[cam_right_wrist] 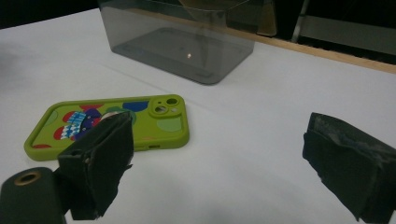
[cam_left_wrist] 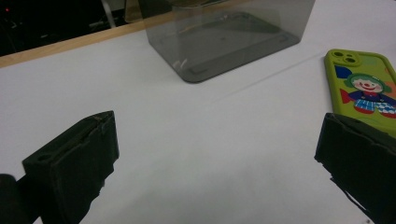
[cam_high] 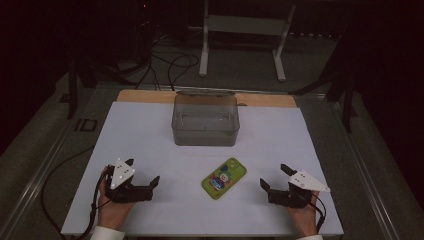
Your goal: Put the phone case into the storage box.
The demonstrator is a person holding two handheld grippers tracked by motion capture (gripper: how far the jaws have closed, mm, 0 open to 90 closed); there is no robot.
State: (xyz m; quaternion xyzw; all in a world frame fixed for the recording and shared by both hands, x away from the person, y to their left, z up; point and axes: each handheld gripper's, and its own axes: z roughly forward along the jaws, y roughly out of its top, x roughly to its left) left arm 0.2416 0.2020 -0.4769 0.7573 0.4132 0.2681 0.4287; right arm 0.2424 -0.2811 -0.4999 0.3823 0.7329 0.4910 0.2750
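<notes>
Phone (cam_high: pixel 224 178) at 6 o'clock of bin (cam_high: pixel 205 120) — stiff, slick, flat; pinch long edges. Both grippers (cam_high: pixel 145 172) (cam_high: pixel 272 176) spread, empty.

Two hand-held black claws, each with a pale plate on top

The left claw (cam_high: pixel 143 173) is a black block with two stubby black jaws; a grey three-cornered plate with small dark screw dots sits on top, and a black cable trails from its rear, on the side away from the worktop's (cam_high: pixel 150 130) middle. The right claw (cam_high: pixel 276 176) matches it: black body, a grey plate of the same three-cornered shape, and a thin black cable looping behind. A white cuff edge shows at each wrist. In the left gripper view the jaws look matte black, blocky and rough-edged. In the right gripper view the pads look worn, and a brass-ringed hole marks the black body below them.
</notes>
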